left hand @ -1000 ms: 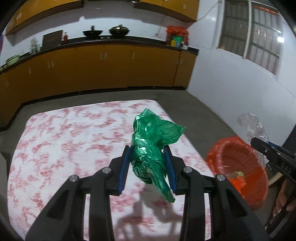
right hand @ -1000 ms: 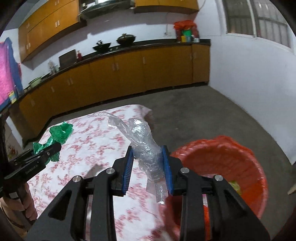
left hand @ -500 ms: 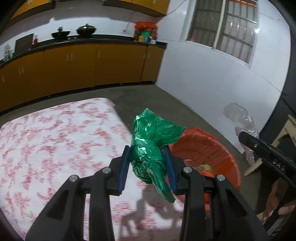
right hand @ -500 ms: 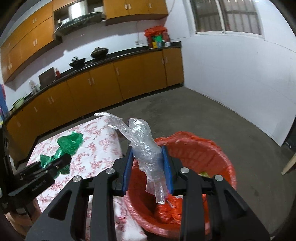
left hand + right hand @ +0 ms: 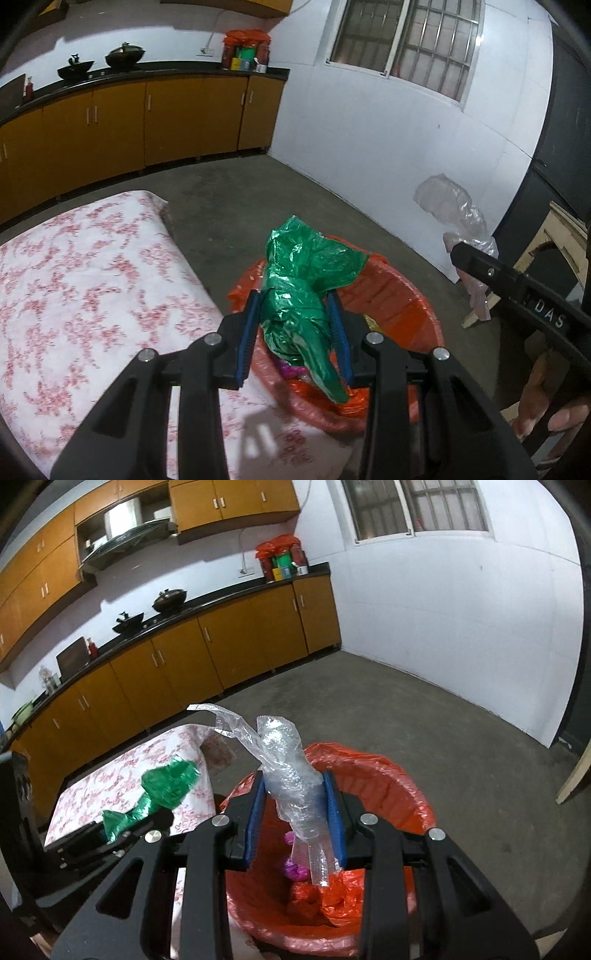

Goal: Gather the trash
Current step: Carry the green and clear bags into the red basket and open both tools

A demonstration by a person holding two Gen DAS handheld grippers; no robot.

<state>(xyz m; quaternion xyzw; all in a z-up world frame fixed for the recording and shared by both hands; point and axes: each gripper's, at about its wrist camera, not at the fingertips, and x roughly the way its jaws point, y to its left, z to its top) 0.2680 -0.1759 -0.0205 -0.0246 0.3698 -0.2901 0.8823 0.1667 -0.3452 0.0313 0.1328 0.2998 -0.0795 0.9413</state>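
Observation:
My left gripper point(image 5: 293, 332) is shut on a crumpled green plastic bag point(image 5: 306, 280) and holds it over the near rim of the red bin point(image 5: 402, 291) lined with an orange bag. My right gripper point(image 5: 295, 818) is shut on a clear crumpled plastic bag point(image 5: 284, 768) and holds it above the same red bin point(image 5: 391, 786). The bin holds red, pink and yellow scraps. The green bag also shows in the right wrist view point(image 5: 166, 782), and the clear bag in the left wrist view point(image 5: 454, 210).
A table with a red-flowered white cloth point(image 5: 81, 273) stands left of the bin. Orange kitchen cabinets point(image 5: 207, 653) line the far wall. A white wall point(image 5: 388, 147) and a wooden piece point(image 5: 561, 236) are to the right. The floor is bare concrete point(image 5: 406, 716).
Both grippers have swung right, from over the table to over the red bin, each still holding its bag.

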